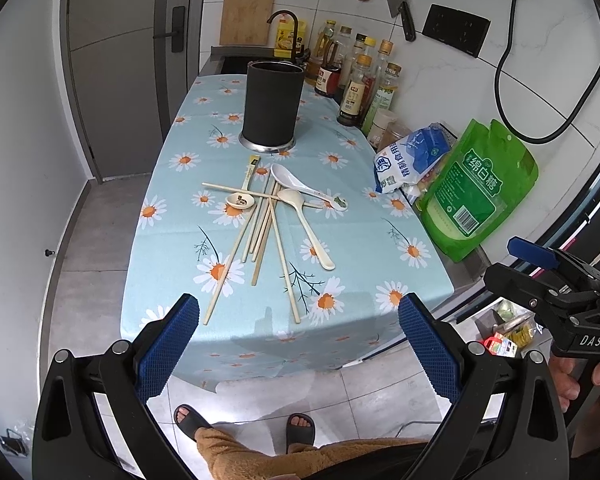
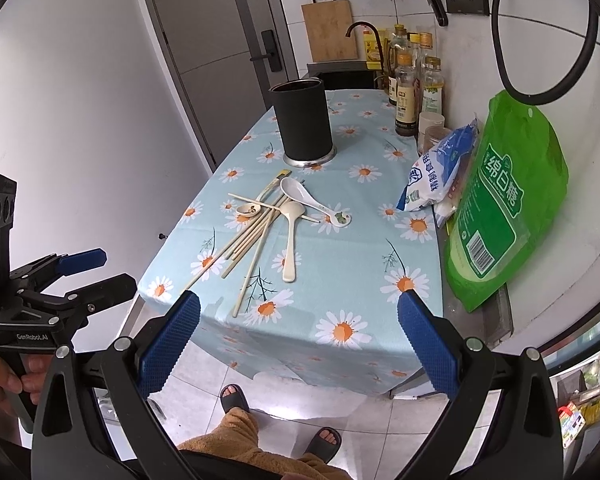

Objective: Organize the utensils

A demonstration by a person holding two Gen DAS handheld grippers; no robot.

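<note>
- We are looking at the utensil pile in the middle of the left wrist frame: wooden chopsticks (image 1: pixel 260 232) crossing one another, a white ceramic spoon (image 1: pixel 304 190), a cream long-handled spoon (image 1: pixel 306 224) and a small patterned spoon (image 1: pixel 241 201) tangled among them.
- The black utensil holder (image 1: pixel 273 106) is standing upright just beyond the pile, toward the top of the frame, and looks empty as far as we can tell.
- We are holding the left gripper (image 1: pixel 299 344) and the right gripper (image 2: pixel 299 344) back over the near edge of the daisy tablecloth (image 1: pixel 172 240), both with fingers spread wide and carrying nothing.
- We judge nothing is sorted yet; starting with the cream spoon lying on top, gripped at its free handle, should avoid dragging chopsticks.
- Seasoning bottles (image 1: pixel 356 80) and the green sugar bag (image 1: pixel 476 192) are crowding the right side, so we should approach from the near edge.
</note>
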